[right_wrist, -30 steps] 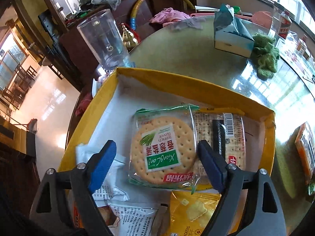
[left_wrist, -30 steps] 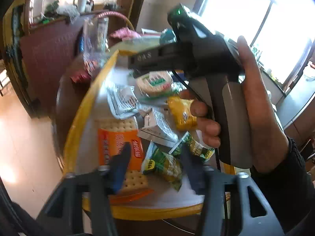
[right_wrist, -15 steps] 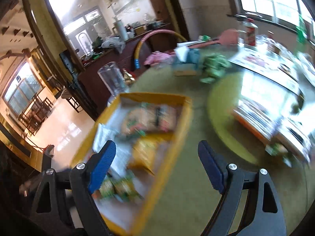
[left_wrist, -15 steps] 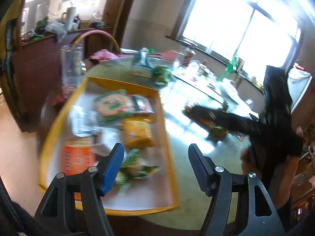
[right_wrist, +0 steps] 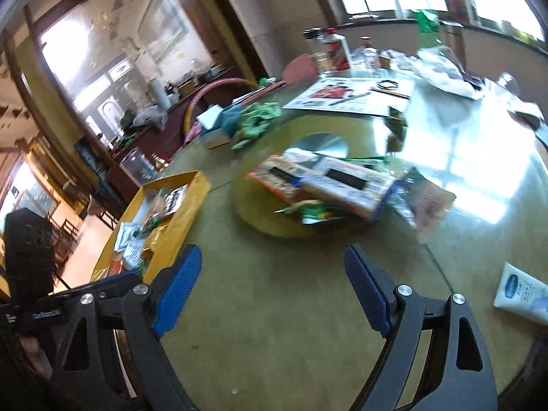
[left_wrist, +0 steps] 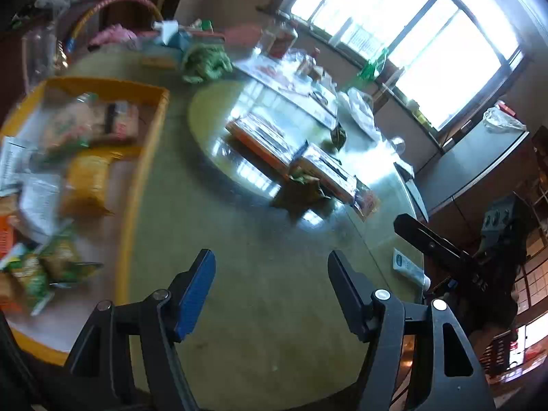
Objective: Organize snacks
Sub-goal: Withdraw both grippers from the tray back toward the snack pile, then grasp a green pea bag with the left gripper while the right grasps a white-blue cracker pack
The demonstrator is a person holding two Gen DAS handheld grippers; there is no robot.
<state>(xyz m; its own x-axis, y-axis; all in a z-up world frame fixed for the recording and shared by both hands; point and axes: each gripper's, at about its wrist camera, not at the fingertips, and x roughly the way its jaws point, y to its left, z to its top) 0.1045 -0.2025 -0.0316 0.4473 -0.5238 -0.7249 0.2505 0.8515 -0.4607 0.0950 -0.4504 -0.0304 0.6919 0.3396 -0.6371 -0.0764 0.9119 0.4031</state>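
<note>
Both claws, left claw and right claw, gape wide and empty, between snacks. Remaining packets lie mid-counter, right of the yellow tray; next comes reaching one.

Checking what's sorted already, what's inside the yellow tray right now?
The yellow tray holds a round cracker pack, a yellow packet, white packets and green ones. Anything beneath them is hidden.
</note>
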